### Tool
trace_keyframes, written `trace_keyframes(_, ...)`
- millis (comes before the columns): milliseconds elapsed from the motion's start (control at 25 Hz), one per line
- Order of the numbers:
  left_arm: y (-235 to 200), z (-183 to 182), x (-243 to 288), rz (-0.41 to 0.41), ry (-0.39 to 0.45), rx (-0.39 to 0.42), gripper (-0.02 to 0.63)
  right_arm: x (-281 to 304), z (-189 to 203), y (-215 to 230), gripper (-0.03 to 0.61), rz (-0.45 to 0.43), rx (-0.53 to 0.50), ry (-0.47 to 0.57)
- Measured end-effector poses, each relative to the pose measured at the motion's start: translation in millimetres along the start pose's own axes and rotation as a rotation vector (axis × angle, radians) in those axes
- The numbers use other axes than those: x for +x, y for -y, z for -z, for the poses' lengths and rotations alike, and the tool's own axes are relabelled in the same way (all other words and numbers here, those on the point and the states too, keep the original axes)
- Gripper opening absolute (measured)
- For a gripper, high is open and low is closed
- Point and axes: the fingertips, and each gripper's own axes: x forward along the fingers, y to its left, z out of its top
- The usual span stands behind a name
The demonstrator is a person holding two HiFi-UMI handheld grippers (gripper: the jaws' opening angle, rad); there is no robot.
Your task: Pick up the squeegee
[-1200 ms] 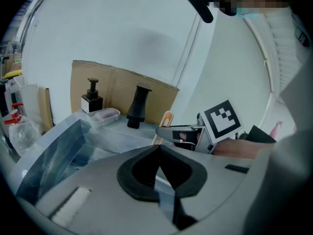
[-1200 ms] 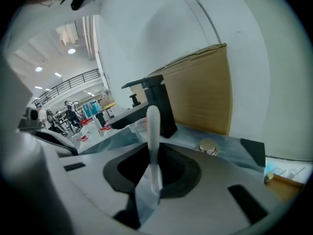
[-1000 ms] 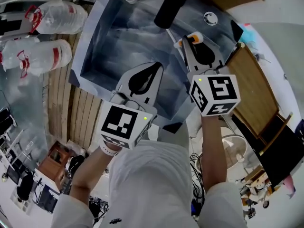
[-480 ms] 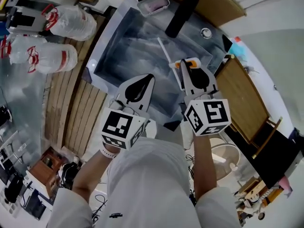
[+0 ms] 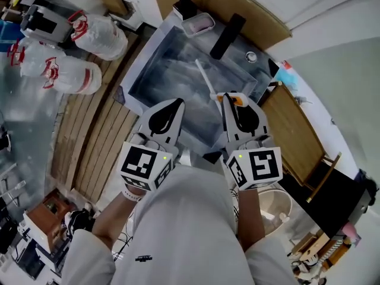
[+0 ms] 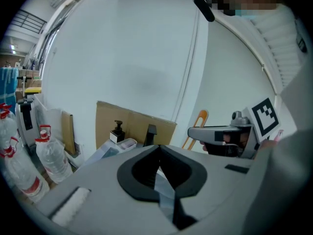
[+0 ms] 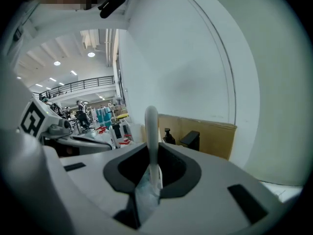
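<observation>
In the head view, the squeegee's thin white handle [image 5: 203, 74] sticks out from my right gripper [image 5: 230, 97] over the steel sink [image 5: 155, 76]. An orange piece [image 5: 237, 100] shows at the jaws. The right gripper view has that white handle [image 7: 151, 131] standing up between the pads of the right gripper [image 7: 151, 166], which is shut on it. My left gripper [image 5: 174, 102] hovers beside it to the left, over the sink's near rim. Seen from its own camera, the left gripper [image 6: 159, 149] has its jaws together with nothing between them.
A black faucet [image 5: 227, 28], a soap dispenser [image 5: 183, 5] and a pink dish [image 5: 198, 24] stand at the sink's far end. Large water bottles [image 5: 98, 31] lie to the left beside wooden slats [image 5: 101, 135]. A wooden board [image 5: 291, 129] flanks the sink's right.
Both grippers have risen away from the sink. The squeegee came up with the right gripper, and its white handle now shows above the basin.
</observation>
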Motion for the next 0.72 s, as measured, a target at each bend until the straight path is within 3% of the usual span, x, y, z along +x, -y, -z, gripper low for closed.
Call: trace_keyframes(720, 21, -34, -54, -0.024, 0.086, 0.030, 0.005, -75, -22, -16, 0.049, 0.026, -0.046, 0.079)
